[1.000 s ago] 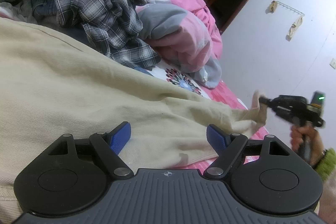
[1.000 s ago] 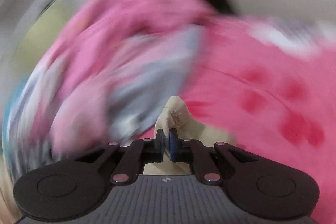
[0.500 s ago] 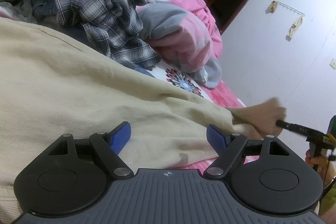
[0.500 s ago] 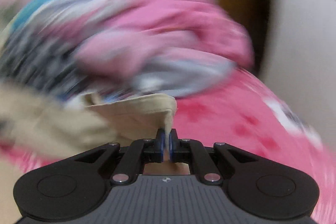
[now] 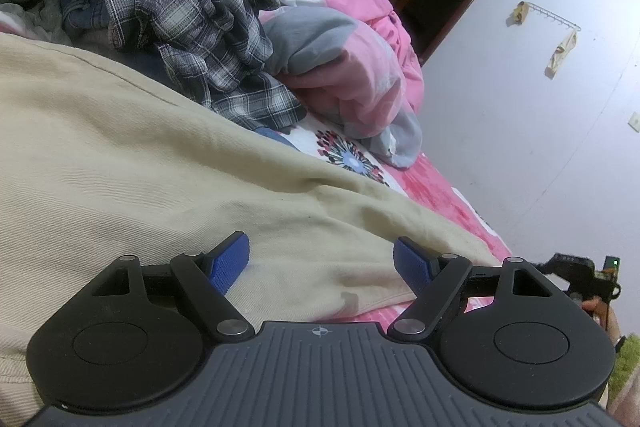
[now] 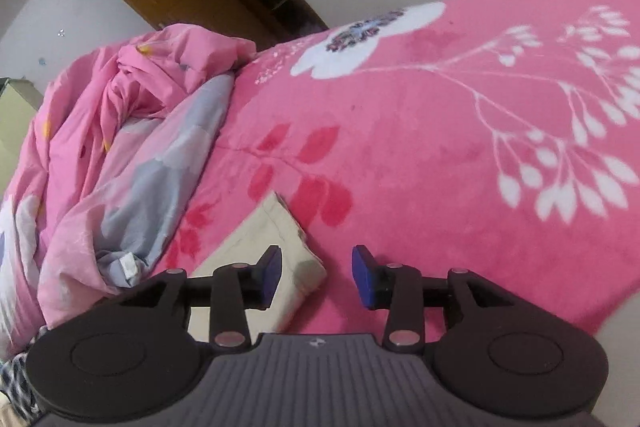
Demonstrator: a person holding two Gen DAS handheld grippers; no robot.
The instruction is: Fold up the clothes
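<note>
The right gripper (image 6: 316, 277) has just been opened and the beige garment (image 5: 160, 187) corner released onto the pink blanket (image 6: 440, 147), lower centre; nothing is gripped. The left gripper (image 5: 322, 263) is held wide above the garment, so that part is judged laid out

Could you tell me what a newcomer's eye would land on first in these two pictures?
Probably the big beige garment spread across the left wrist view, right in front of the open left gripper. Next, the bright pink floral blanket filling the right wrist view, where the garment's corner lies by the right gripper, its jaws just opened and apart from the cloth. A crumpled plaid shirt is heaped behind.
</note>
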